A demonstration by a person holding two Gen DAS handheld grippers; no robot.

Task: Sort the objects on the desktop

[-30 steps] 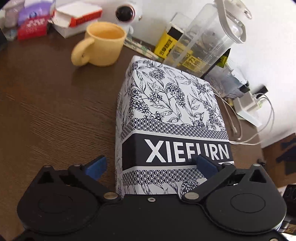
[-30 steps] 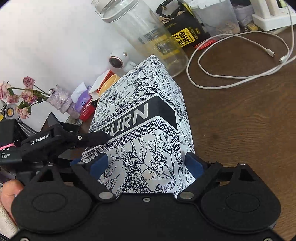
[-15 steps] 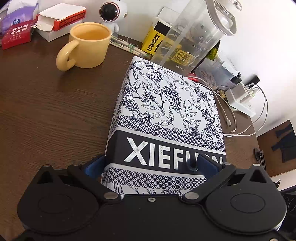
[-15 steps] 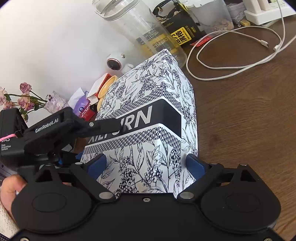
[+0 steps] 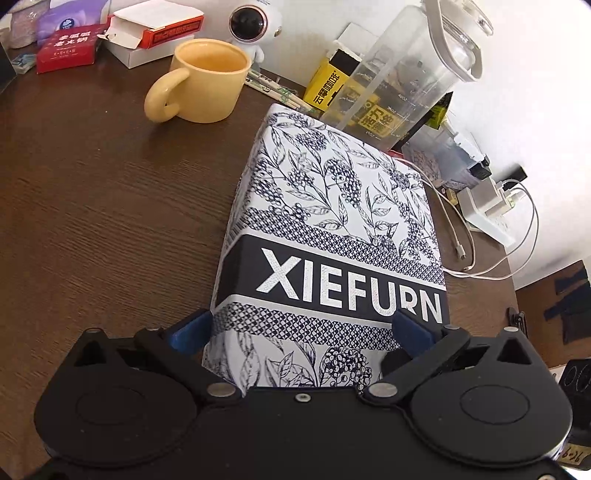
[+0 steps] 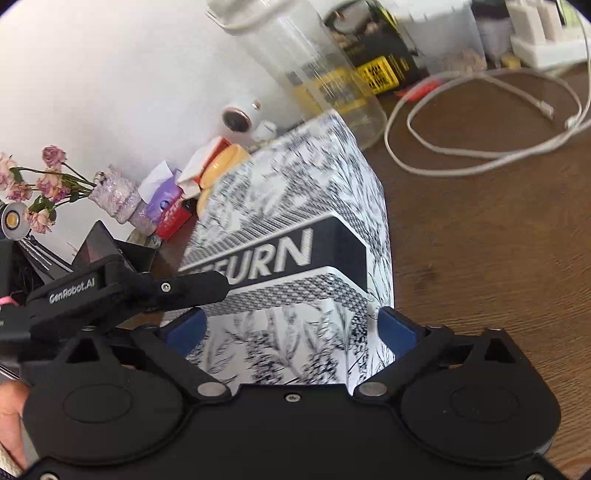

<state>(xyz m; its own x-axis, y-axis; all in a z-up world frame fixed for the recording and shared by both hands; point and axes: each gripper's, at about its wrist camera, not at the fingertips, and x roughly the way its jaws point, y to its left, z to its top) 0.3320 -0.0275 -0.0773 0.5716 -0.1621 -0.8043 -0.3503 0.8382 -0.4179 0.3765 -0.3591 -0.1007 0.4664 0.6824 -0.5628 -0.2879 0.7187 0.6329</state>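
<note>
Nearest you, both tongs straddle the box (image 5: 332,229). Your left tongs (image 5: 301,328) have their blue pads on the box's two sides at its near end, seemingly clamped on it. Your right tongs (image 6: 291,326) bracket a neighbouring face; a sliver of gap shows at each pad and that view is blurred, so I cannot tell whether they grip. The box lies on the worktop (image 5: 92,206); whether it rests or is lifted slightly is unclear.

Judging by this, the sorting is at an early stage: the box is in hand but not yet placed. Beyond it the mug (image 5: 199,81), chopsticks (image 5: 273,90), clear jug (image 5: 402,70) and yellow carton (image 5: 327,86) stand crowded together, with a loose cable (image 6: 480,122) sprawling to the right. Farthest back, the opened carton (image 5: 151,31), red pack (image 5: 66,50), tissues (image 5: 70,16) and little astronaut figure (image 5: 251,26) remain ungrouped along the wall.
</note>
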